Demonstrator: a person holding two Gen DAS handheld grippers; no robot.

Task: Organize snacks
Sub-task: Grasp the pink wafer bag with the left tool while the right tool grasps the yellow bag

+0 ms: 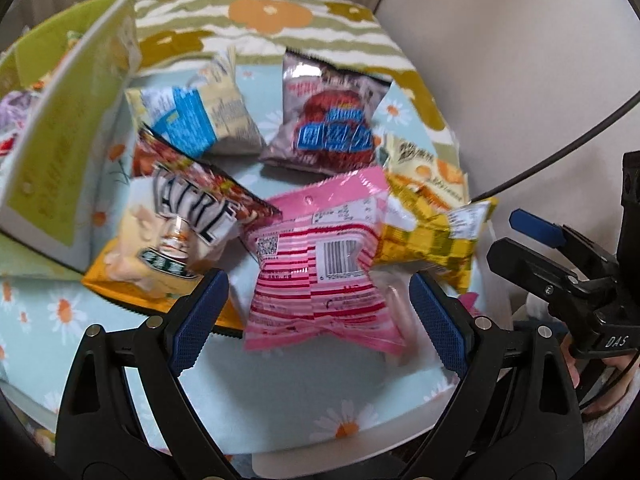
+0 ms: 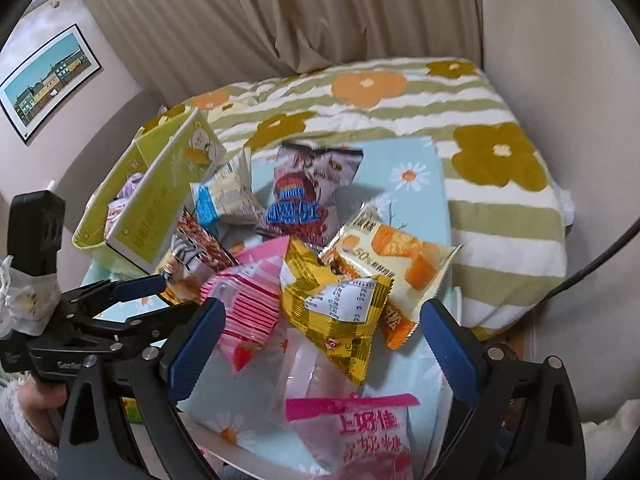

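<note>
**Snacks mostly still loose**

We saw a few packets inside the green box (image 2: 148, 200); the rest lay heaped beside it on the table (image 1: 304, 408). Our left tool (image 1: 318, 316) straddled the pink striped packet (image 1: 320, 264), wide open, empty; our right tool (image 2: 320, 344) likewise over the yellow packet (image 2: 336, 312)

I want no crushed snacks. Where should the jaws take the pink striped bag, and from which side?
Probably the flat sealed top edge of the pink striped bag, coming from above. It lies puffed, back side up, overlapping the yellow bag; only that flat seam looks thin and clear of snacks.
</note>
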